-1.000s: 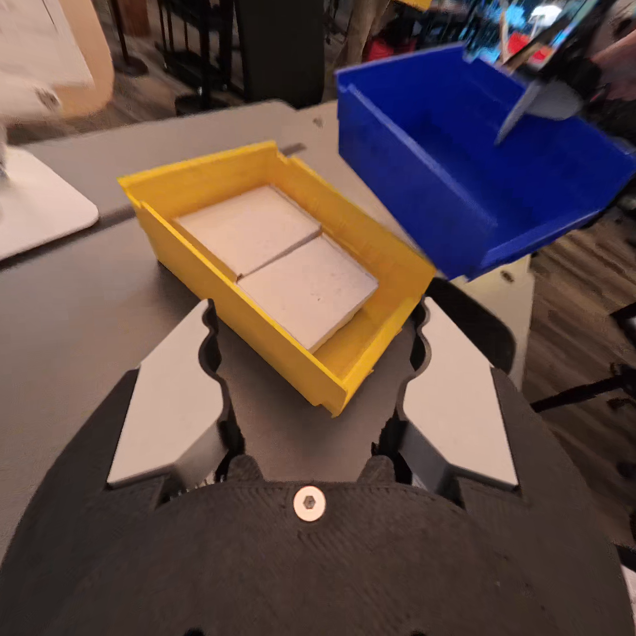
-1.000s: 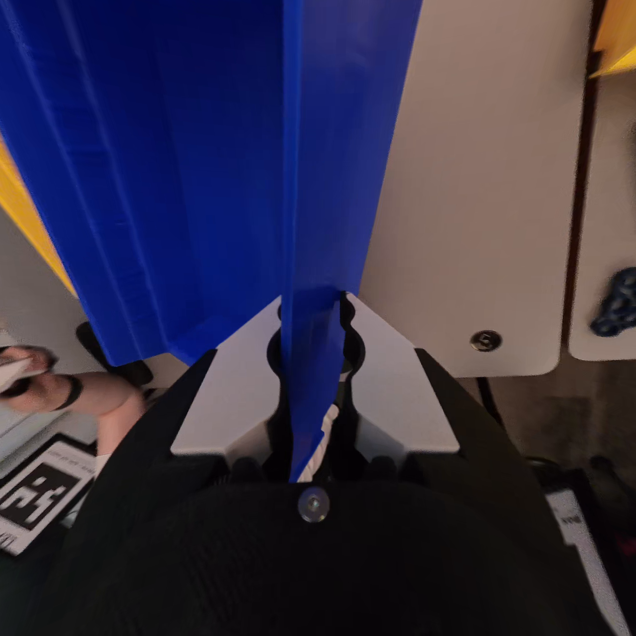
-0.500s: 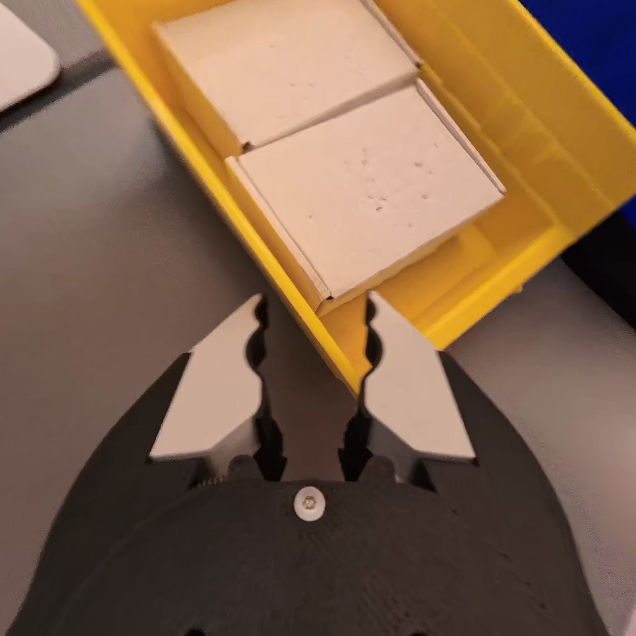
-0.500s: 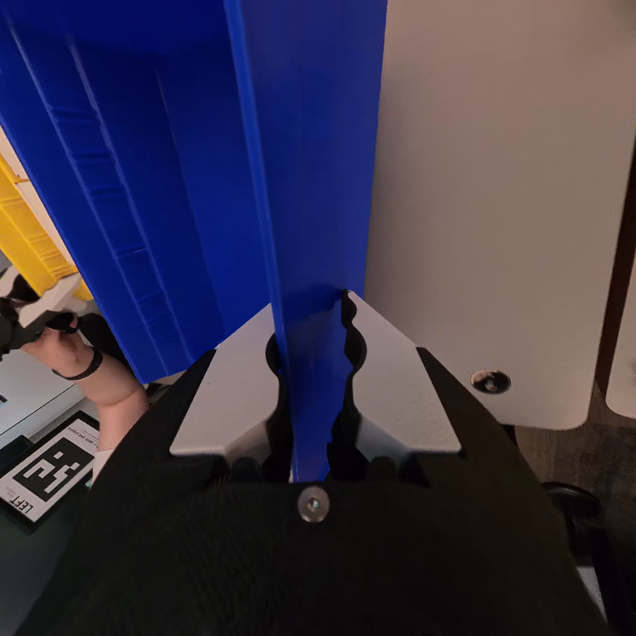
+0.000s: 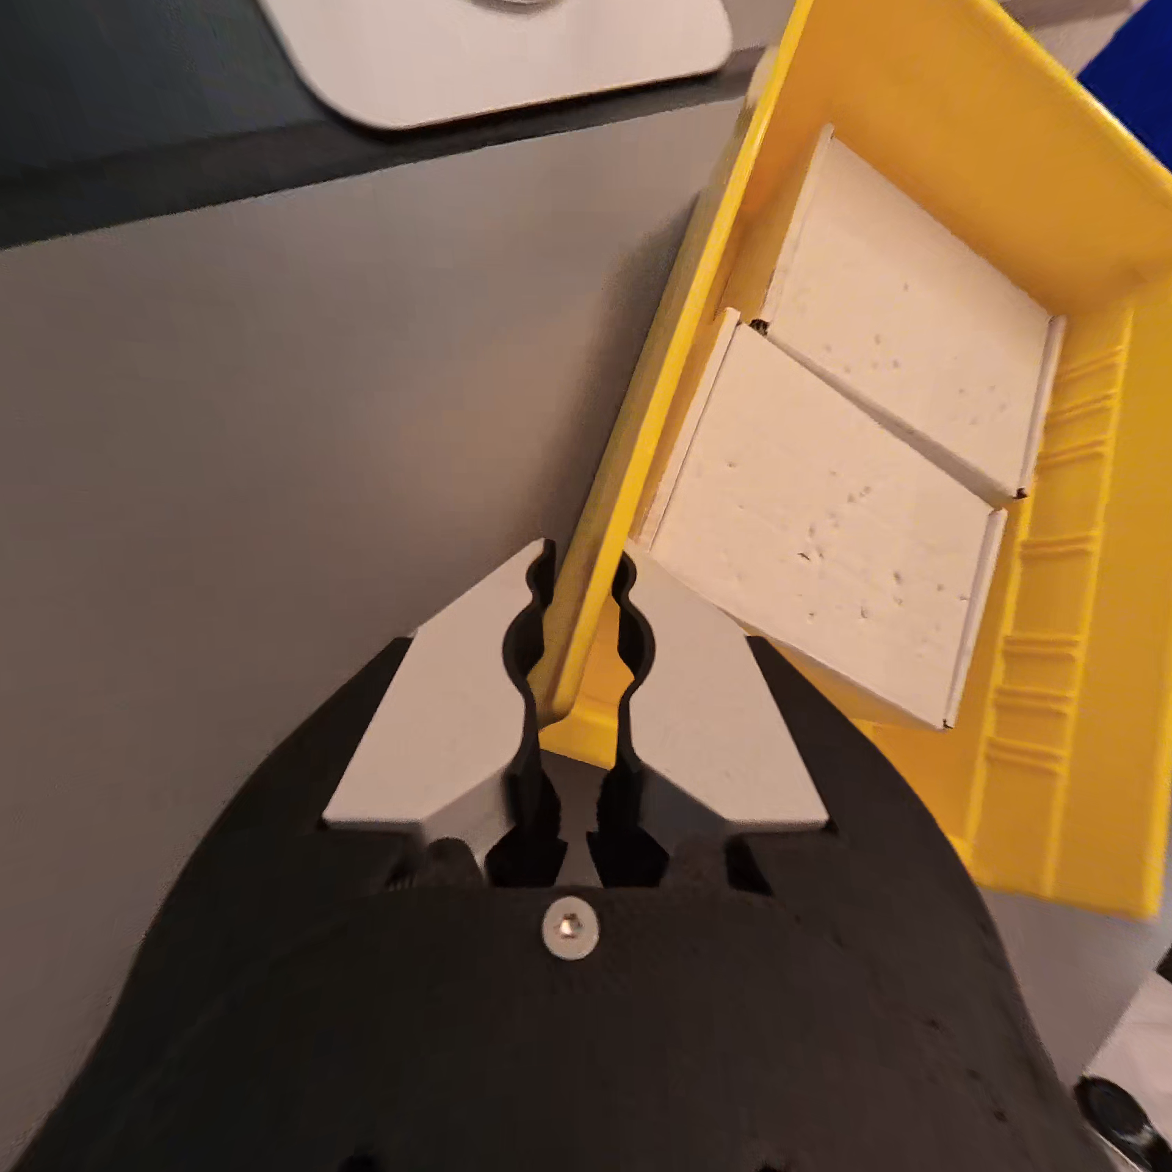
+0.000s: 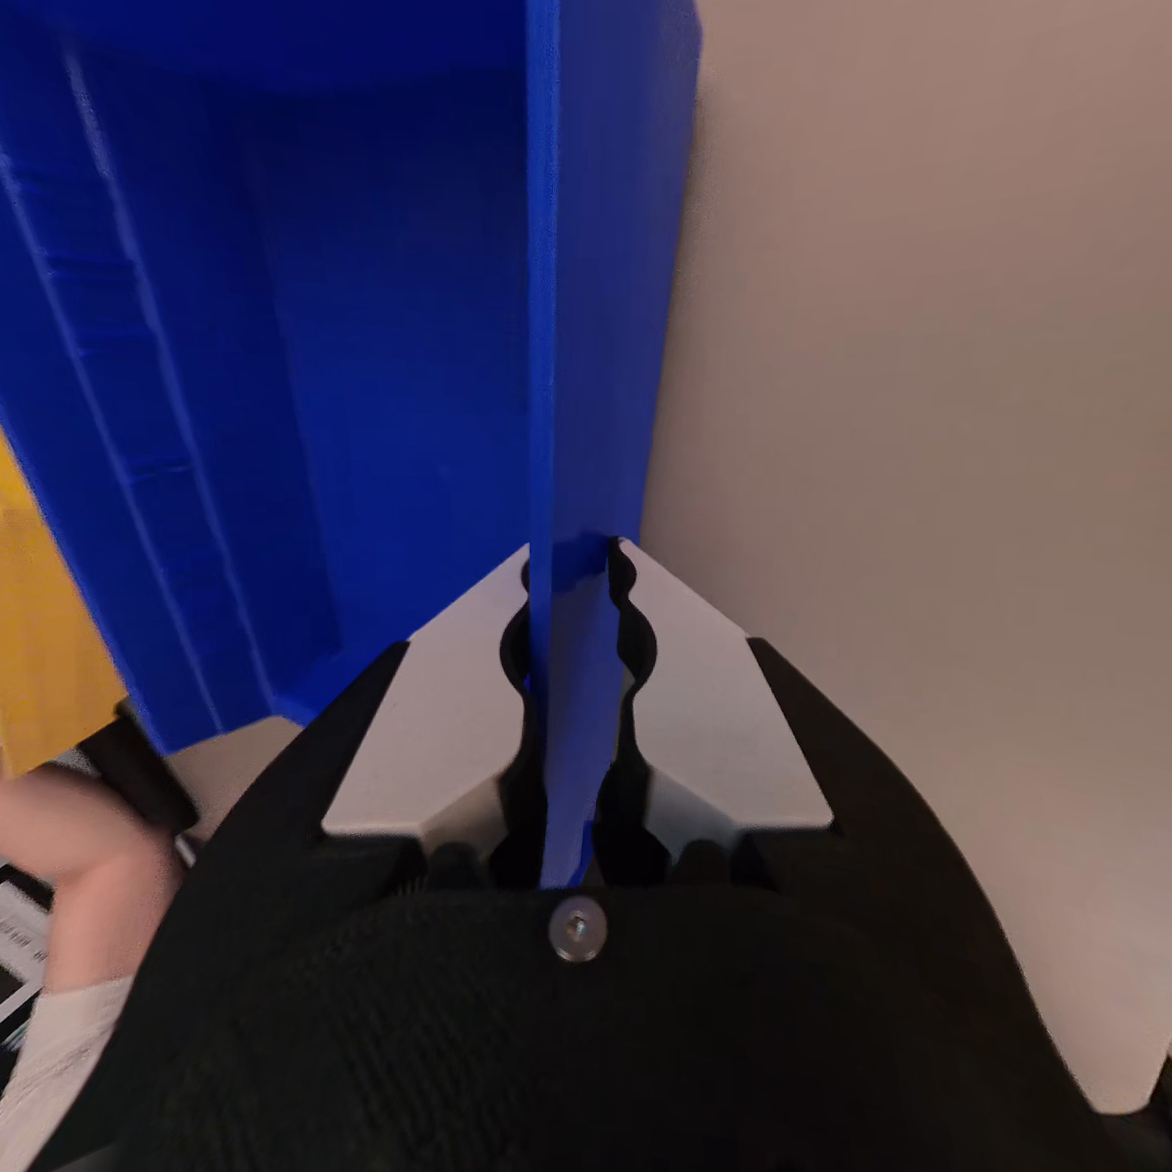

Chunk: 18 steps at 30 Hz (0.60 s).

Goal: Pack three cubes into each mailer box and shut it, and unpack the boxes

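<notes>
My left gripper [image 5: 580, 564] is shut on the side wall of a yellow bin [image 5: 938, 127] near its front corner. Two shut white mailer boxes lie side by side inside it, a near one [image 5: 818, 539] and a far one [image 5: 900, 317]. The bin looks tilted over the grey table [image 5: 285, 412]. My right gripper [image 6: 571, 558] is shut on the wall of a blue bin [image 6: 380, 317], whose inside shows nothing in it. A corner of the blue bin shows at the top right of the left wrist view [image 5: 1135, 101]. No cubes are in view.
A white rounded base plate [image 5: 507, 57] lies on the table beyond the yellow bin. In the right wrist view a pale tabletop [image 6: 919, 380] lies right of the blue bin, a person's hand [image 6: 95, 862] is at the lower left, and a yellow surface [image 6: 38, 602] shows behind it. About 60 centimeters separates my left fingertips from my right.
My left gripper has moved in from open and closed on the yellow bin's wall, and the bin now looks turned and tilted. My right gripper keeps its hold on the blue bin, which has shifted.
</notes>
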{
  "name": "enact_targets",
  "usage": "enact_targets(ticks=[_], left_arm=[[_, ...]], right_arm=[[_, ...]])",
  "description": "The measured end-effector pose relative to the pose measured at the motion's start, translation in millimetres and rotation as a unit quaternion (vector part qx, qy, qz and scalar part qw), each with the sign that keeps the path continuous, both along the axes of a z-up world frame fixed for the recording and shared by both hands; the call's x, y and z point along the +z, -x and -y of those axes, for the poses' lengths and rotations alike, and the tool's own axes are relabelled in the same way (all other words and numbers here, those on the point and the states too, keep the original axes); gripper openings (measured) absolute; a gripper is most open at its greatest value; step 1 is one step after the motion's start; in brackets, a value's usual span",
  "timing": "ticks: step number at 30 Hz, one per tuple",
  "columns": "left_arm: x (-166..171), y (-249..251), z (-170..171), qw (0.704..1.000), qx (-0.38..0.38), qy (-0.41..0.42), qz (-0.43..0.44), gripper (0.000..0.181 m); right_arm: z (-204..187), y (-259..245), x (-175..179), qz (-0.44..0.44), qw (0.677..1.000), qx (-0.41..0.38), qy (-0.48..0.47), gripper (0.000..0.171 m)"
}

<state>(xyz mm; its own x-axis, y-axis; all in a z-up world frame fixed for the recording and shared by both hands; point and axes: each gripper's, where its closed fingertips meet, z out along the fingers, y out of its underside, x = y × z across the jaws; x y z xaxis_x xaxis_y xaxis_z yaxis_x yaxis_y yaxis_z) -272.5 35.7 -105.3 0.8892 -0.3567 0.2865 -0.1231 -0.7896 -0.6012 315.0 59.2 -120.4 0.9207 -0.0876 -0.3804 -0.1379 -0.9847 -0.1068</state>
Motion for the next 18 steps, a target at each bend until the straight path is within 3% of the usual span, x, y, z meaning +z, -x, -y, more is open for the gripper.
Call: enact_targets(ticks=[1,12,18], left_arm=[[1,14,1,1.000,0.012,0.005,0.004,0.015],[2,163,48,0.985,0.159,0.064,-0.002,0.007],[2,203,100,0.969,0.212,0.124,-0.005,0.007]], right_arm=[[-4,0,-4,0.012,1.000,0.003,-0.002,0.014],[-36,-17,-13,0.127,0.991,0.049,-0.020,0.005],[-37,-18,-13,0.151,0.986,0.069,-0.017,0.005]])
